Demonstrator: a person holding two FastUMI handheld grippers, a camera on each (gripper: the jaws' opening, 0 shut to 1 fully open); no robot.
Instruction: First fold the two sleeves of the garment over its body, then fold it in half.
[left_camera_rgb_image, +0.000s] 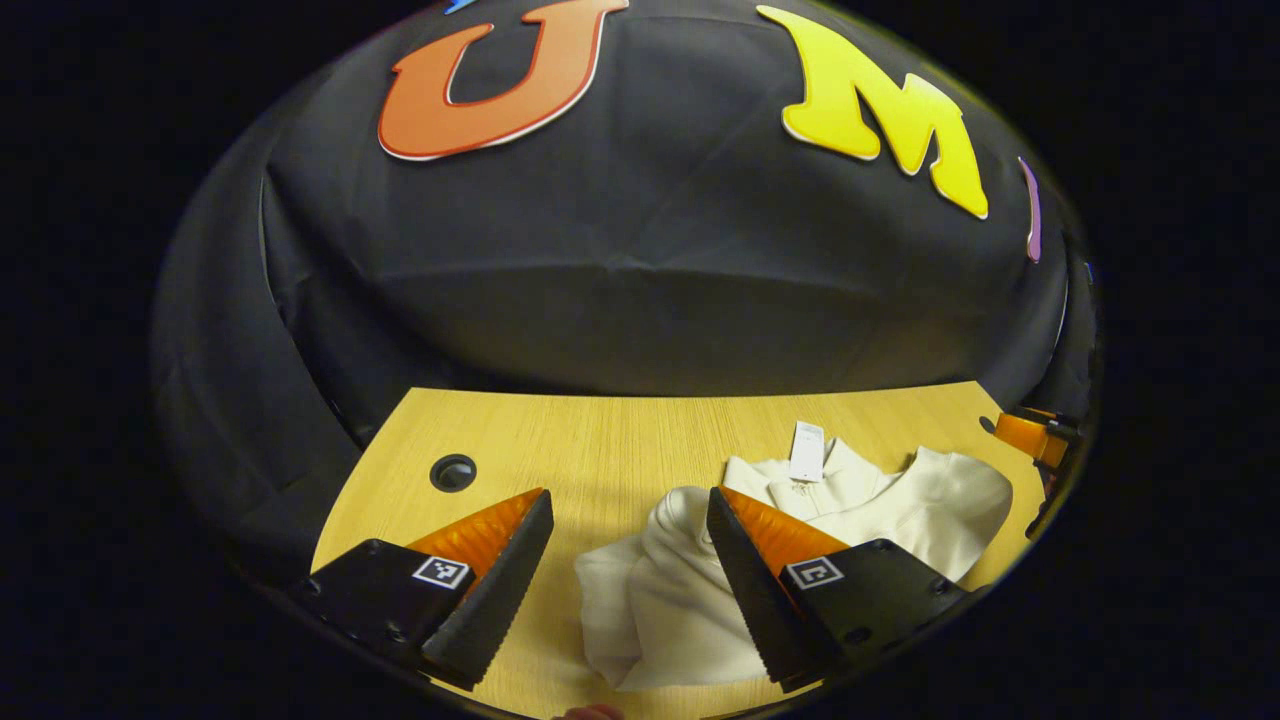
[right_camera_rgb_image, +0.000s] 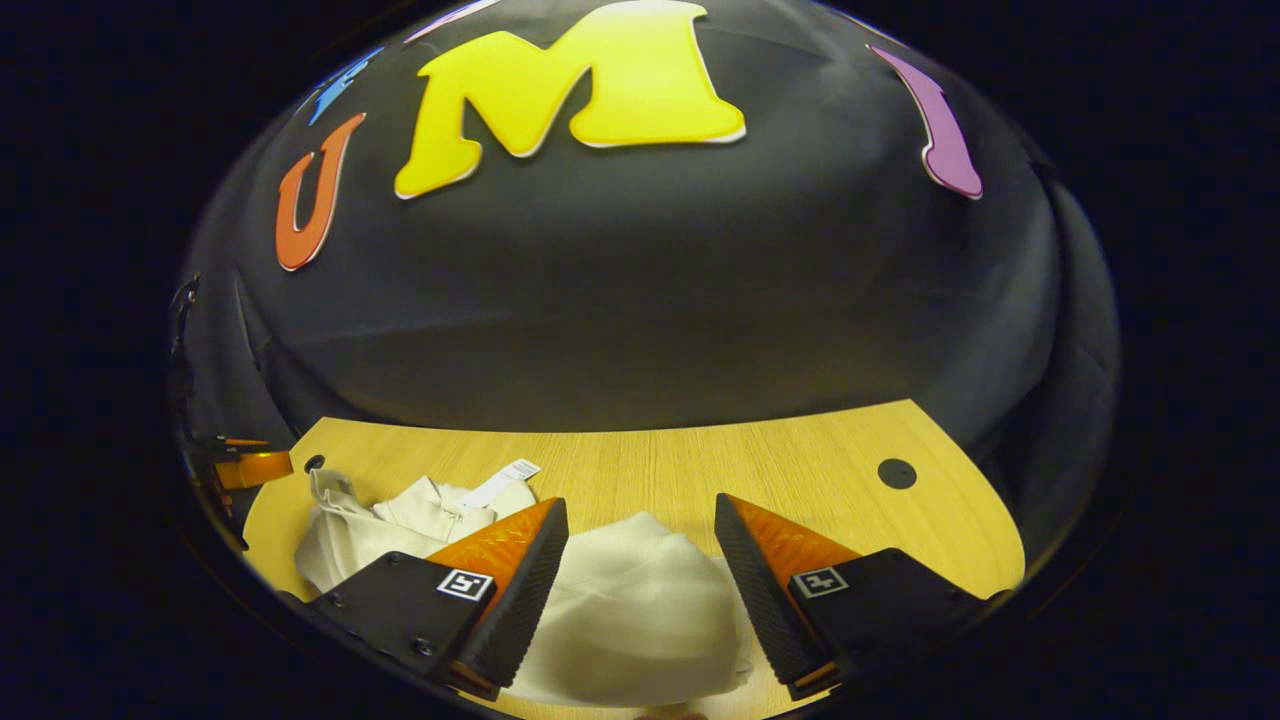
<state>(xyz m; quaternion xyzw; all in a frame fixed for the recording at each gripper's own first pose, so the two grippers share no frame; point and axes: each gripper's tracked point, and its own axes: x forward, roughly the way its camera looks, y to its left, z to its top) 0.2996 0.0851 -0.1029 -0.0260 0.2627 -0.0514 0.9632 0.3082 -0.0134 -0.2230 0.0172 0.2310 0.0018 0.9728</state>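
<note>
Lying rumpled on table (left_camera_rgb_image: 600, 440), garment (left_camera_rgb_image: 860, 500), both grippers' jaws apart

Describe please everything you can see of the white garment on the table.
The garment is cream-white, of soft, thick-looking cloth. It lies crumpled on the wooden table, not spread flat. Its collar points toward the booth wall, with a white tag standing out there. In the right gripper view a rounded bulge of cloth lies between the open fingers, which do not press on it. Nothing else is seen touching it except the table.
</note>
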